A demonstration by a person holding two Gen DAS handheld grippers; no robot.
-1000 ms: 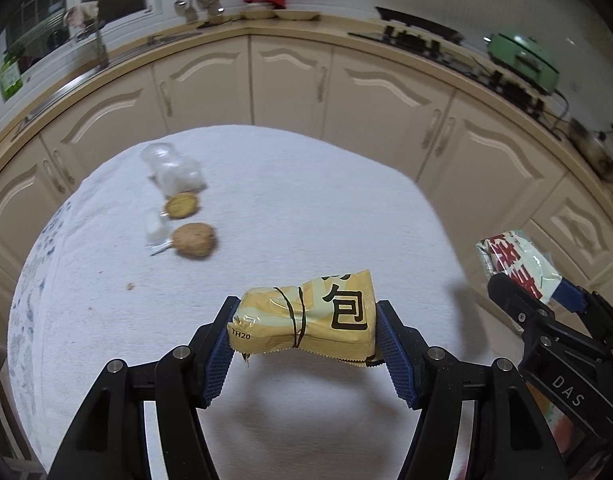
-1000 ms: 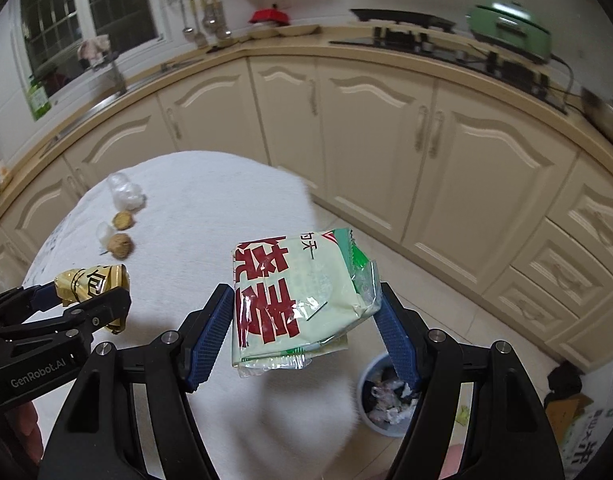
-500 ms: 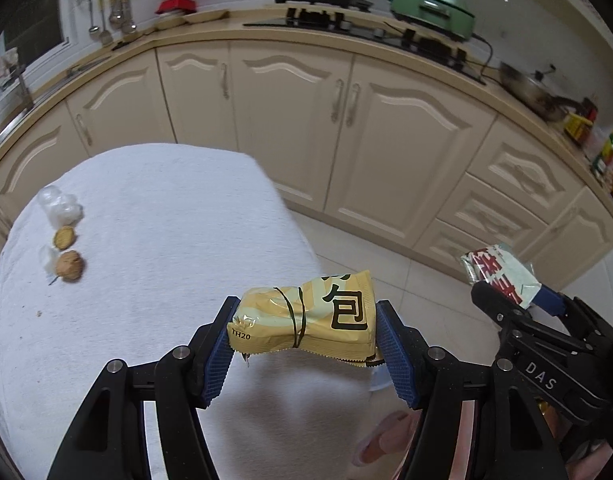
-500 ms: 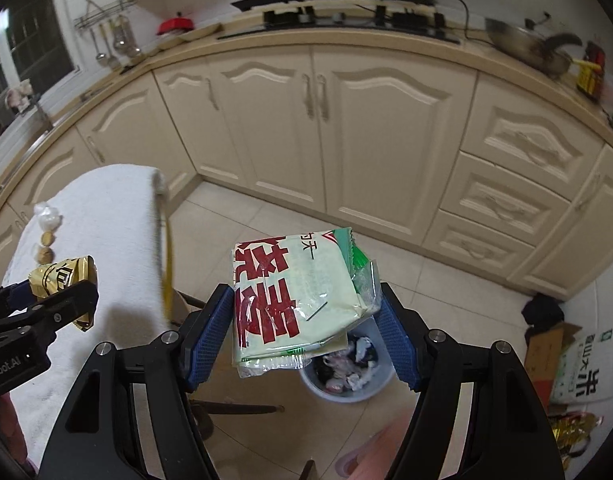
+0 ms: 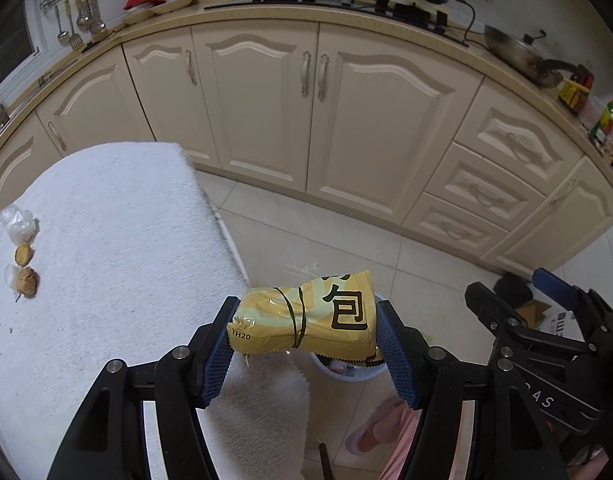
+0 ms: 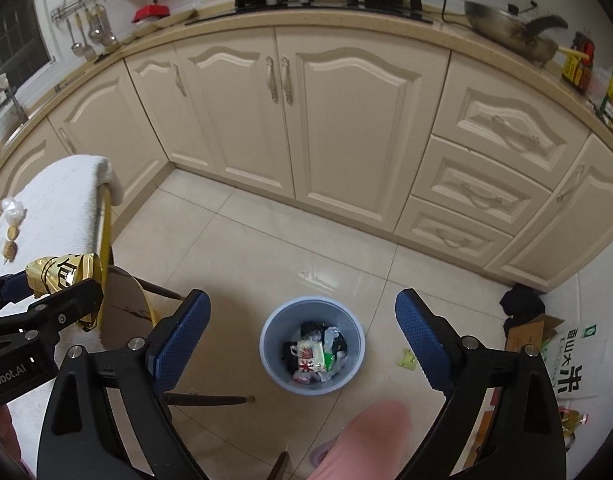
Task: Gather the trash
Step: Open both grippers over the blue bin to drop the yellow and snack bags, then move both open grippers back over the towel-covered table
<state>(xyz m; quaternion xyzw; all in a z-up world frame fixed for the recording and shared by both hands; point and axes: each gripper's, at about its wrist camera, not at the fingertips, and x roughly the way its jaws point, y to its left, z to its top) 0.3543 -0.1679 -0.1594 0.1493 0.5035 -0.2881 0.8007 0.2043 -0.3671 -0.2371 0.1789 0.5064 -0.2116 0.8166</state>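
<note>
One yellow packet [image 5: 306, 322] sits pinched in the left tool [image 5: 304, 350], above the blue bin [image 6: 312, 344]. The right tool [image 6: 302, 334] has just been opening and holds nothing, right over the bin. The left tool should let go only when the packet hangs over the middle of the bin.

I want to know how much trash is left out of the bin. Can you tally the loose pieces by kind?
Yellow snack packet held in the left tongs: 1
Round brown cookies on the white cloth: 2
Clear plastic wrappers beside them: 2
Green scrap on the floor: 1
Total: 6
</note>
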